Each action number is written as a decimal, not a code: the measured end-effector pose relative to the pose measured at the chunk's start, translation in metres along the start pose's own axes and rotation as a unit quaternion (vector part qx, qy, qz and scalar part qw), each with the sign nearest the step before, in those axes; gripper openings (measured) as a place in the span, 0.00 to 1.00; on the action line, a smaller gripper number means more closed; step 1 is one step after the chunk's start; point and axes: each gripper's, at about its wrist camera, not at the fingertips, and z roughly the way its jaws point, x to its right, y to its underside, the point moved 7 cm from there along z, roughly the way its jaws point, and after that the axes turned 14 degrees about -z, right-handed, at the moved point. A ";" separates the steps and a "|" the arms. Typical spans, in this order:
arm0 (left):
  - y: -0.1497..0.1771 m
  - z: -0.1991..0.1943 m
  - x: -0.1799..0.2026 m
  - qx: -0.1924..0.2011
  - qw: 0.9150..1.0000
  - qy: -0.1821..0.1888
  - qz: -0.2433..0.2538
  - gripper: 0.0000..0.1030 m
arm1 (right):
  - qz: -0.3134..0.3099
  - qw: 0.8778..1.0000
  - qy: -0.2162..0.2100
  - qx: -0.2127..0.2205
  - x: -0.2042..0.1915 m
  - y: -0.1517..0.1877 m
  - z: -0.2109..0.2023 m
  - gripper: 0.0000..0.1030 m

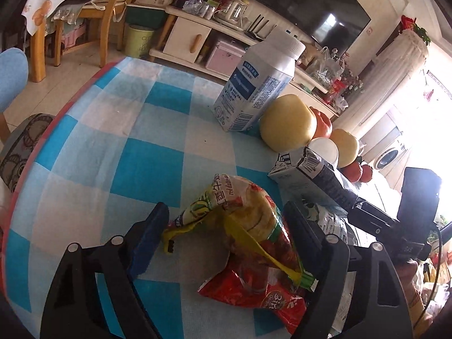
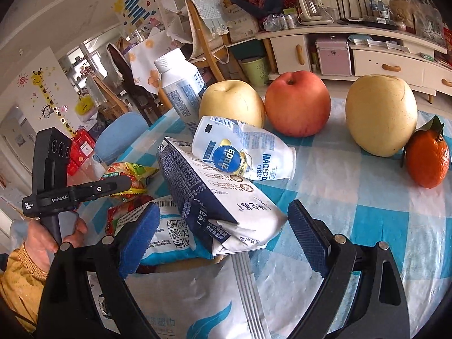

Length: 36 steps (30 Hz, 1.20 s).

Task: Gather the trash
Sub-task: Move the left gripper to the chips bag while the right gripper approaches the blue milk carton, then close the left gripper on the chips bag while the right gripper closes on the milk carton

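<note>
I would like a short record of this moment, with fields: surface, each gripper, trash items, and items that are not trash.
surface: table with blue and white checked cloth
left gripper: open, fingers on either side of the red and yellow snack wrapper, not closed on it
right gripper: open, around the dark blue and white carton
other trash: crushed white bottle lying on the carton
upright: white milk bottle
not trash: two yellow pears, red apple, tangerine
</note>
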 end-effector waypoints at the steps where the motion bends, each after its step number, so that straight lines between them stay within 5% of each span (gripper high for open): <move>1: 0.000 0.000 0.000 0.002 1.000 -0.002 0.001 0.78 | 0.002 1.000 -0.003 -0.001 0.001 -0.001 0.001 0.90; 15: 0.008 -0.006 0.002 0.010 1.000 -0.021 0.001 0.52 | 0.018 0.999 -0.038 0.003 -0.012 -0.008 0.000 0.91; 25: 0.011 -0.010 0.000 0.012 1.000 -0.028 -0.005 0.46 | -0.092 0.994 0.059 0.002 -0.029 -0.014 -0.006 0.90; 33: 0.014 -0.016 -0.002 0.014 0.999 -0.029 -0.010 0.45 | -0.134 0.987 0.090 -0.016 -0.040 -0.014 0.008 0.49; 36: 0.015 -0.020 -0.002 0.017 0.999 -0.026 -0.014 0.45 | -0.141 0.985 0.095 -0.015 -0.042 -0.014 0.007 0.46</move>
